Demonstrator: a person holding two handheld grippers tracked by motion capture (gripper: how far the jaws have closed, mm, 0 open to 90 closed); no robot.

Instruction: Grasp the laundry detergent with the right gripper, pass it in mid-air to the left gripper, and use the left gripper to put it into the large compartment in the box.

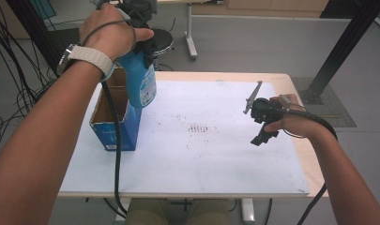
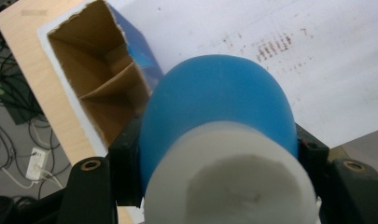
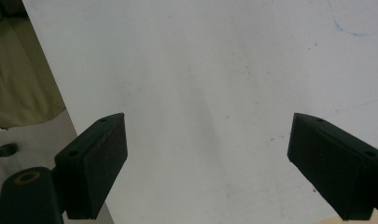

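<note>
The left gripper [image 1: 140, 44] is clamped on a blue bottle [image 1: 141, 82], gripping it near the top and holding it in the air at the far left of the table [image 1: 291, 82], bottom end pointing down. In the high view the bottle hangs just right of an open blue box [image 1: 116, 123], over the box's right wall, and whether its lower end touches the box is hard to tell. In the left gripper view the black jaws press on both sides of the bottle [image 2: 219, 100], with its white cap [image 2: 231, 179] closest to the camera; the box [image 2: 95, 70] lies beyond and to the left, showing brown cardboard walls and a cardboard divider inside. The box stands on a white sheet [image 1: 201, 159] that covers most of the tabletop, near its left edge. A patch of small reddish marks [image 1: 197, 127] sits in the middle of the sheet, well apart from both grippers. The right gripper [image 1: 263, 135] is held over the right side of the sheet, near the table's right edge, with a grey plate [image 1: 252, 97] sticking up from it. In the right gripper view its jaws stand wide apart over the bare sheet [image 3: 200, 93], and nothing lies between them.
</note>
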